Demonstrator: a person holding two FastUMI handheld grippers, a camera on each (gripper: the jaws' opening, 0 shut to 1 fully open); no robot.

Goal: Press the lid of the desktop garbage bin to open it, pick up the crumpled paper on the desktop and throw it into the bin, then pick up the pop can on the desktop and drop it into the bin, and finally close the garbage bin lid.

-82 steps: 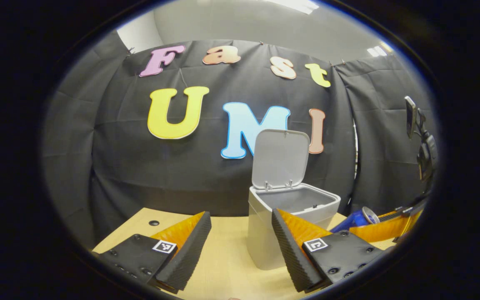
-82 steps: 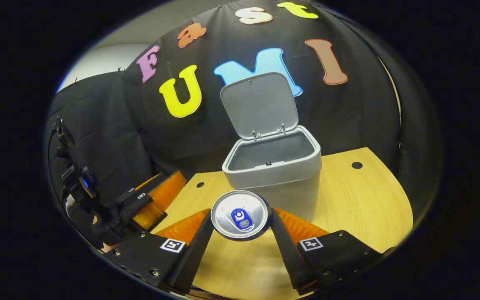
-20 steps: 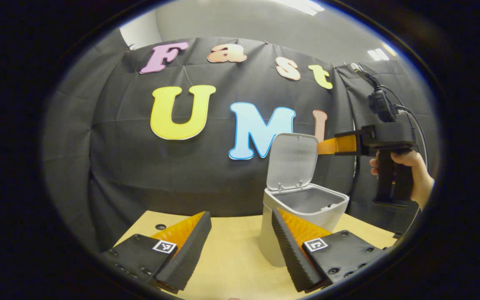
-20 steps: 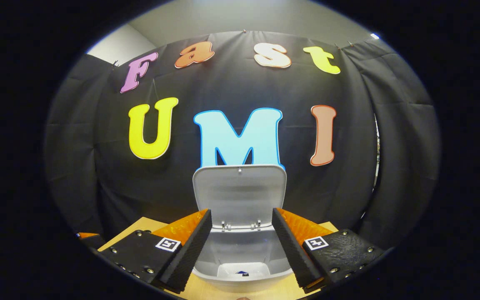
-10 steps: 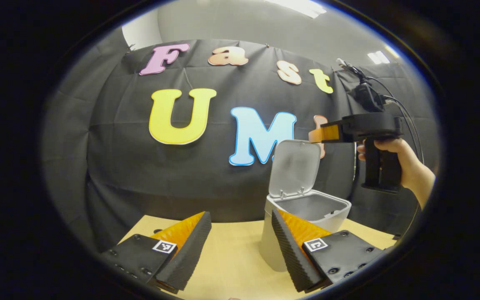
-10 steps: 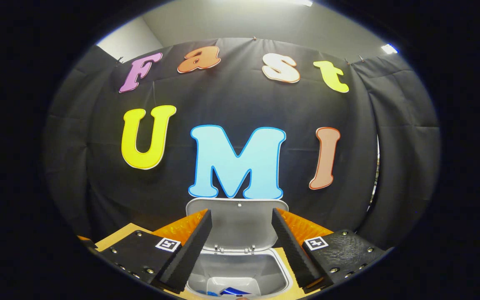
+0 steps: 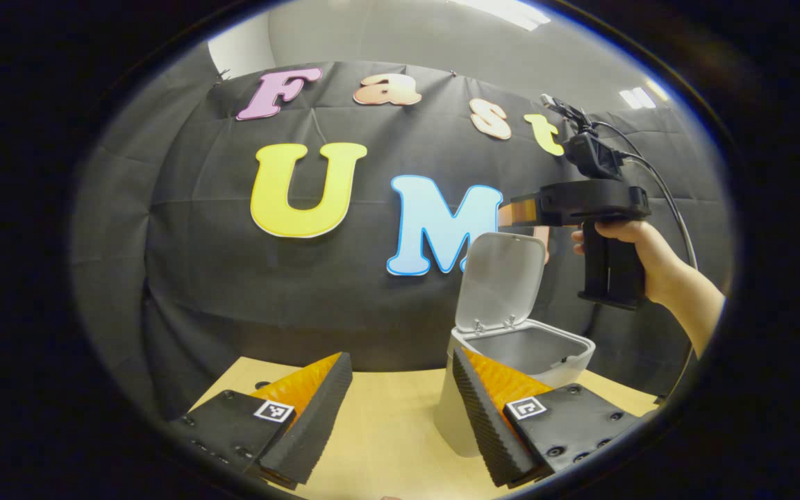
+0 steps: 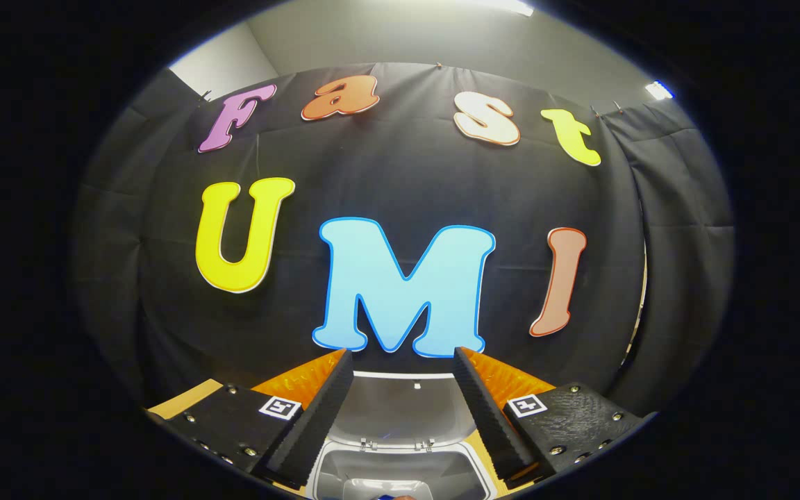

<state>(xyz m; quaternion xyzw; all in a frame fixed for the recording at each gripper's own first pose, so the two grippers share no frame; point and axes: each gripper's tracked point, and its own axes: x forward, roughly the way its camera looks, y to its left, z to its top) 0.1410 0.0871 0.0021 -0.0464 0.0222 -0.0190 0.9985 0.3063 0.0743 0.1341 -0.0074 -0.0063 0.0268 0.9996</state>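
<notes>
Right hand-held gripper risen above lid, now empty.

The left gripper view looks from low over the wooden desktop, level, toward the black cloth wall. The garbage bin stands near, at about 4 o'clock from the centre of this view. The right gripper is seen from its side at 2 o'clock, above the lid. The right gripper view looks from higher, just above and very near the bin, at 6 o'clock. Both views share the bin, its lid and the wall.
</notes>
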